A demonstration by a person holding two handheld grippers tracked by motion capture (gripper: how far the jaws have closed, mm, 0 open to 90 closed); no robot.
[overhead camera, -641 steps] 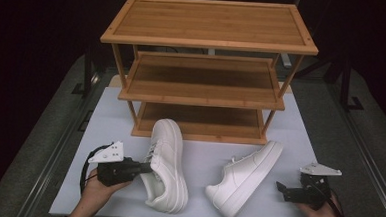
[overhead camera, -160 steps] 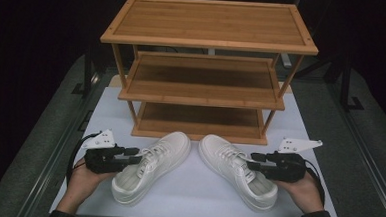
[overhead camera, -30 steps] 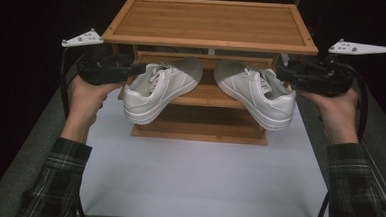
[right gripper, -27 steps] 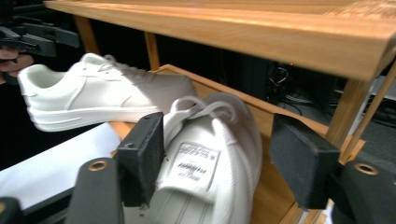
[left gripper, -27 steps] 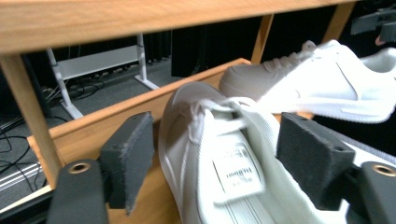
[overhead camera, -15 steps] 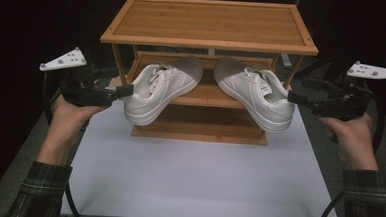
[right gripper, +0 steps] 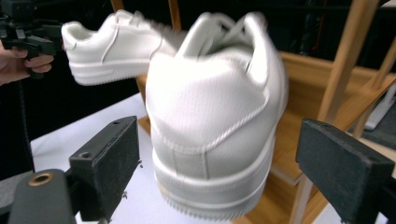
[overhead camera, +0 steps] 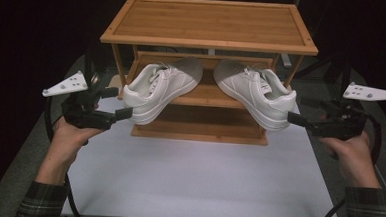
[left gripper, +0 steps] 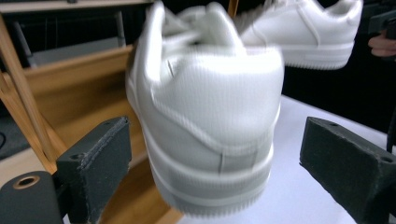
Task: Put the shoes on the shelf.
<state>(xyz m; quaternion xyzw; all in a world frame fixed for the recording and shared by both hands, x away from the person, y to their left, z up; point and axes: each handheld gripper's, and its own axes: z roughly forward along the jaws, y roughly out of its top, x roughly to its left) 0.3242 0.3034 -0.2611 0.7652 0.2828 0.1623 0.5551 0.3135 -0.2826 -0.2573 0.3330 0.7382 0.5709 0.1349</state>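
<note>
Nearest the camera, two forearms in plaid sleeves reach forward over the white table (overhead camera: 192, 178), one at each edge, wrists level and each hand wrapped around its tool from below. The left gripper (overhead camera: 115, 104) points inward at the heel of the left shoe (overhead camera: 157, 89); its jaws have just been opening and now stand wide, clear of the heel on both sides, as the left gripper view confirms with the left shoe (left gripper: 205, 112) sitting loose between them. The right gripper (overhead camera: 301, 111) mirrors it: its jaws have just been opening too, and they stand apart from the heel of the right shoe (overhead camera: 259, 94), seen up close as the right shoe (right gripper: 217, 116). Both shoes rest toes-in on the middle shelf of the wooden rack (overhead camera: 209, 39), heels hanging out past its front edge. That overhang is the likely trouble: with so much of each sole unsupported, a shoe could tip forward and drop to the table, and a jaw brushing a heel on the way back could nudge it off.
</note>
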